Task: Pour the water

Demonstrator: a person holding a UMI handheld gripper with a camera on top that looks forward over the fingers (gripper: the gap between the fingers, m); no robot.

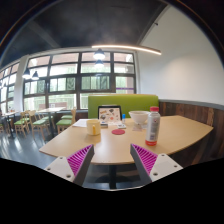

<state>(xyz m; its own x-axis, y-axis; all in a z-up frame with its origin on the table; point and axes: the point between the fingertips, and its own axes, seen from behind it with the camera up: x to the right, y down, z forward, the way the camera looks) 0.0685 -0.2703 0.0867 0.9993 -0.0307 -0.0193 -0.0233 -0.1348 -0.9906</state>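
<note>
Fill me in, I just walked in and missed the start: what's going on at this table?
A person is holding a handheld claw toward a wooden table, apparently to pour water. Its fingers are open and hold nothing. Beyond them on the table stand a clear bottle with a red cap, a small cup, a pink coaster-like disc and a tablet-like screen propped upright. Nothing has been picked up yet.

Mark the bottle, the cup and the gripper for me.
bottle [153, 126]: gripper view, on its clear body below the red cap.
cup [94, 127]: gripper view, on its side wall.
gripper [112, 160]: gripper view, midway between its open fingertips, nothing between them.
</note>
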